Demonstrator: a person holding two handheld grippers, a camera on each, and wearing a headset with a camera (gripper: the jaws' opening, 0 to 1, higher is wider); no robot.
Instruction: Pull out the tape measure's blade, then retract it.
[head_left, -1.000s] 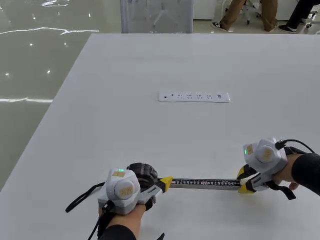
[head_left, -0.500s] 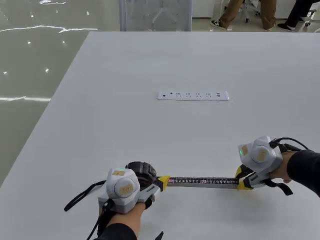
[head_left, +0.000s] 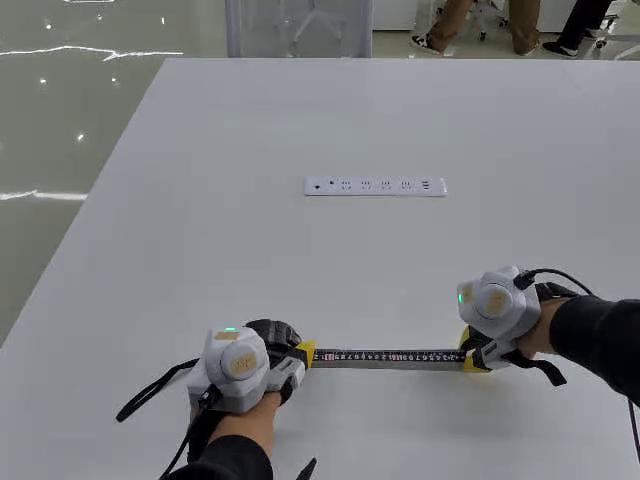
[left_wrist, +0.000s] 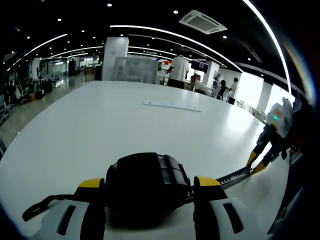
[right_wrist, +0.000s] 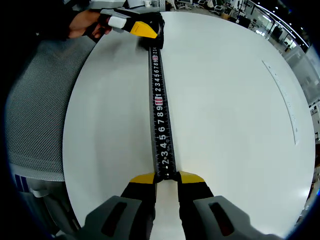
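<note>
A black tape measure case (head_left: 270, 335) lies near the table's front edge, and my left gripper (head_left: 292, 360) is shut on it. In the left gripper view the case (left_wrist: 145, 185) sits clamped between the yellow-tipped jaws of that gripper (left_wrist: 150, 182). The blade (head_left: 390, 356) runs flat along the table, rightward to my right gripper (head_left: 470, 361). The right gripper view shows that gripper (right_wrist: 166, 178) shut on the blade (right_wrist: 161, 120) at its end. The numbered strip leads away to the case (right_wrist: 156, 27) and the left gripper (right_wrist: 132, 26).
A white power strip (head_left: 375, 186) lies mid-table, well beyond the tape. The case's black strap (head_left: 150, 395) trails off to the left. The table's front edge is close behind both hands. People stand past the far end (head_left: 470, 20). A grey mesh surface (right_wrist: 40, 100) lies beside the table edge.
The head camera has shifted, so everything sits lower and further left. Both grippers keep their hold, and the drawn-out blade looks about the same length, perhaps slightly longer.
</note>
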